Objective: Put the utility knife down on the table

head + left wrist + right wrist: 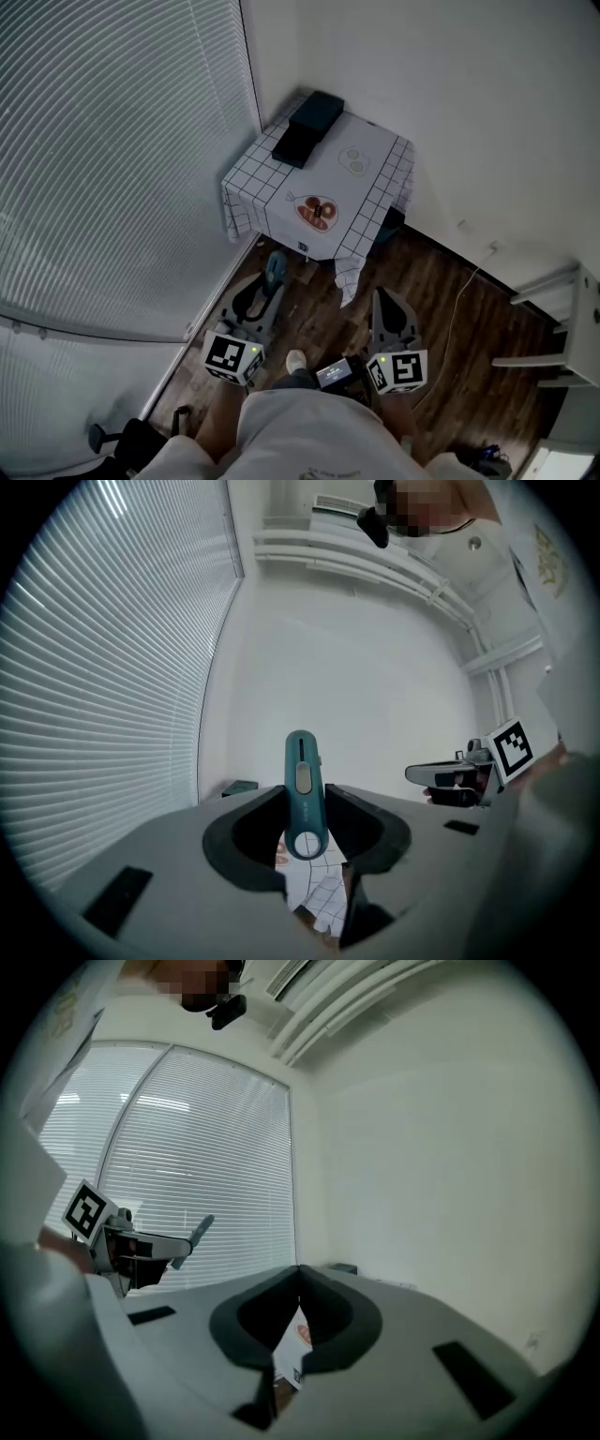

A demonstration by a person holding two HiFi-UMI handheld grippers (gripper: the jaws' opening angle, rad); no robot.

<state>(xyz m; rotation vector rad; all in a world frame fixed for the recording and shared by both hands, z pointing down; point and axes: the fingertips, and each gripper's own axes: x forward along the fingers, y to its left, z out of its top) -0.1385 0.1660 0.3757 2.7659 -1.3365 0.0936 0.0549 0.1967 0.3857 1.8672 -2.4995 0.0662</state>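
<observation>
The teal utility knife (300, 761) stands upright between the jaws of my left gripper (305, 799), which is shut on its rounded end. In the head view the left gripper (271, 283) hovers over the wooden floor, short of the table, with the knife (275, 266) sticking out ahead. My right gripper (383, 296) is level beside it, and its jaws meet at the tips with nothing in them (299, 1274). The small table (375, 159) with a white grid cloth stands in the room's corner ahead.
Black boxes (307, 127) lie at the table's far left, and a round red item (317, 213) lies near its front edge. Window blinds (112, 150) run along the left. A cable (459, 300) trails on the floor and a white shelf (562, 328) stands at right.
</observation>
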